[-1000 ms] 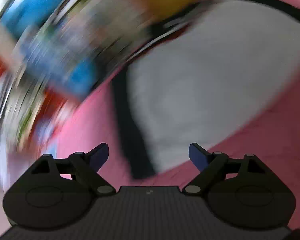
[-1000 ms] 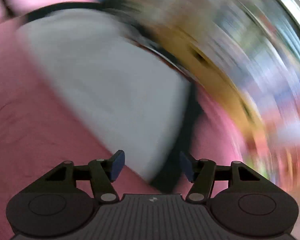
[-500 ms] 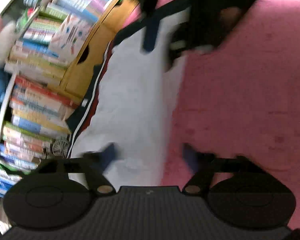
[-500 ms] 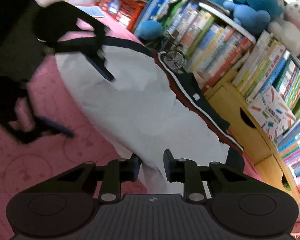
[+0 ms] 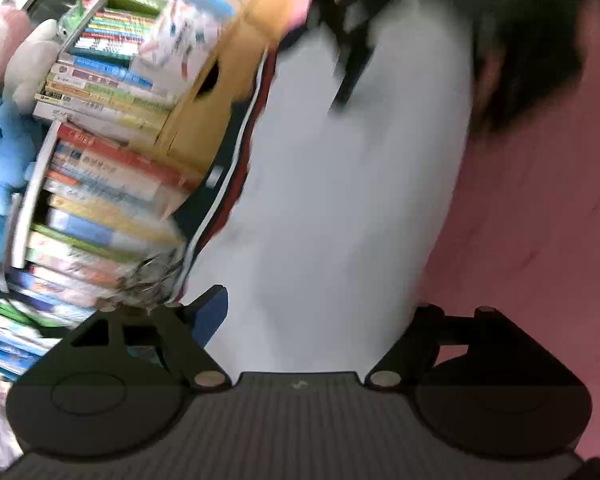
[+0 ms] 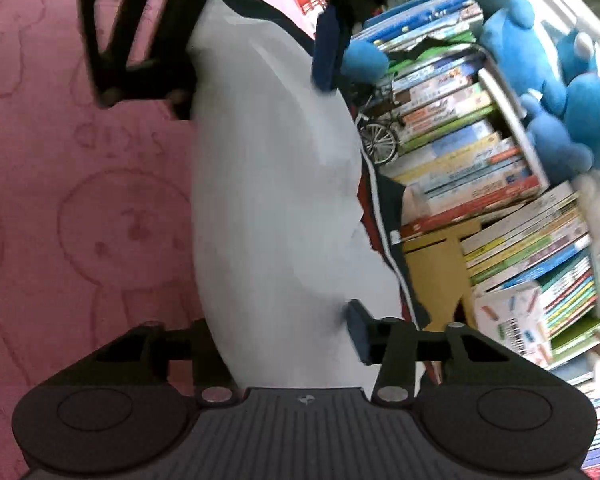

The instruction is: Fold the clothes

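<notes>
A pink bunny blanket [image 6: 80, 200] lies on the left. On it lies the white shirt [image 6: 268, 200], with a dark trim. Both claws, the left gripper [image 5: 312, 312] and the right gripper [image 6: 284, 332], are wide apart across the shirt's ends. Books [image 6: 480, 168] and blue plush toys [image 6: 560, 92] sit on the right.

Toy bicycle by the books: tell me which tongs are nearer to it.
Left. The left tongs sit at the garment end beside the toy bicycle; the right tongs are at the opposite end, by the yellow box.
</notes>
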